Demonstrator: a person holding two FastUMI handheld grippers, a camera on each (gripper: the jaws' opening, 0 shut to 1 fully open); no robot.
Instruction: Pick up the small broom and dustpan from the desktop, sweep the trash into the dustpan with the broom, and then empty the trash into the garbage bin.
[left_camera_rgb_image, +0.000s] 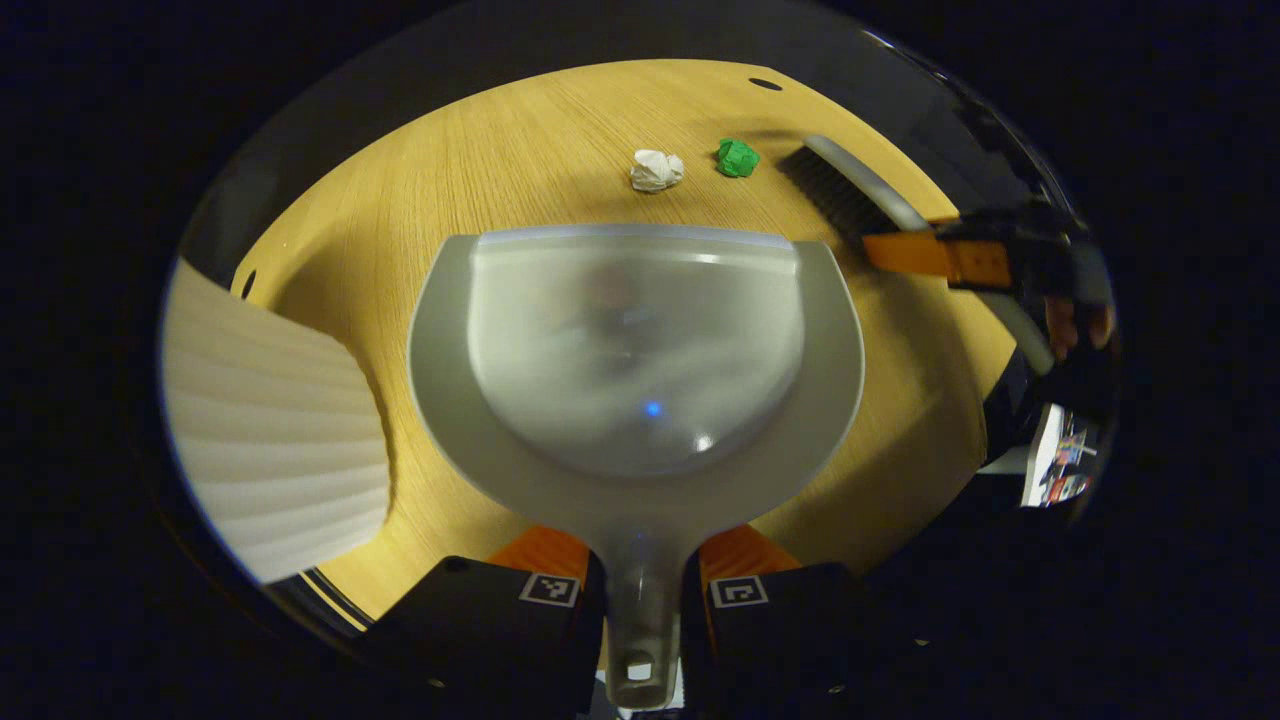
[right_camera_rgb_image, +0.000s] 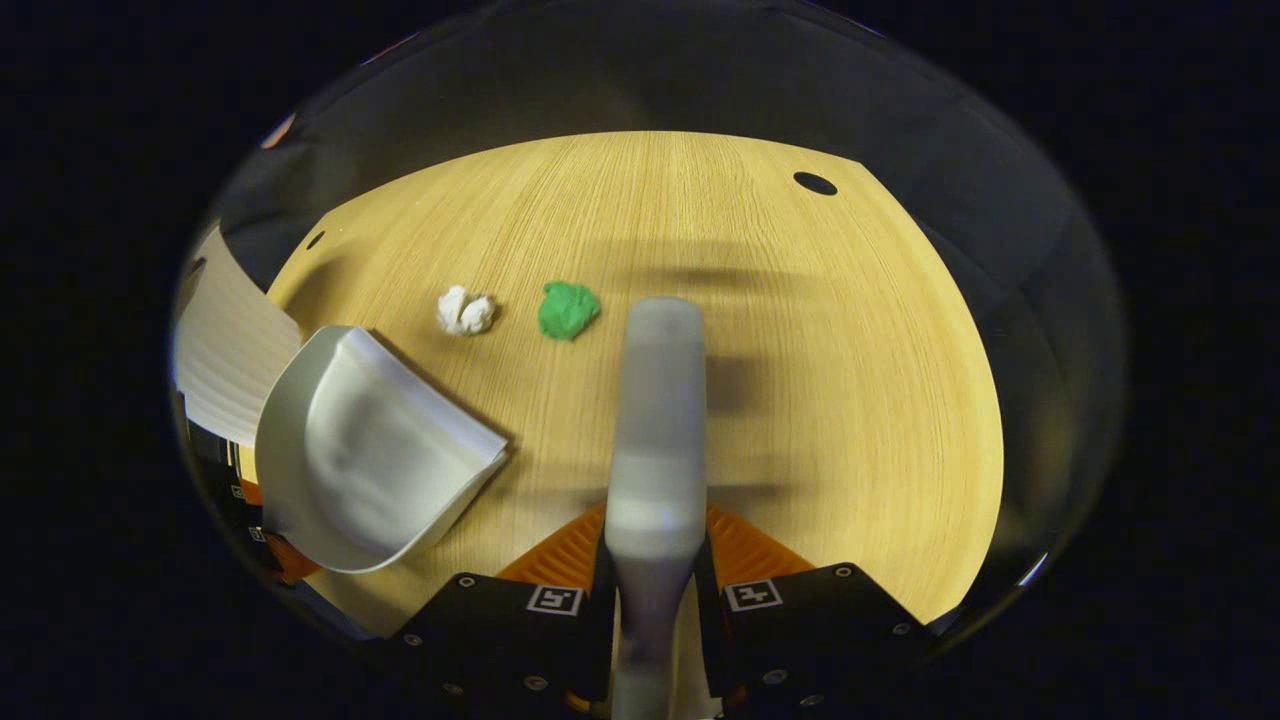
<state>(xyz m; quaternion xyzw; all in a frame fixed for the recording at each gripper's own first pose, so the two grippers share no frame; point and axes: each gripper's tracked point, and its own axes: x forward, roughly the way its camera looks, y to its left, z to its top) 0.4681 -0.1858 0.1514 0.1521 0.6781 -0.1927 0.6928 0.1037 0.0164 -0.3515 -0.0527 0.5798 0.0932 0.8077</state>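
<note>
Above the desk (right_camera_rgb_image: 850, 400), left tool (left_camera_rgb_image: 640, 590) clamps the dustpan (left_camera_rgb_image: 640, 340) handle, right tool (right_camera_rgb_image: 655, 590) clamps the broom (right_camera_rgb_image: 655, 420).

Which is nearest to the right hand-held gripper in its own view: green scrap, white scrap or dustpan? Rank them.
1. Dustpan, low on the left, nearest.
2. Green scrap, ahead, just left of the broom.
3. White scrap, further left; close to the green one.
</note>
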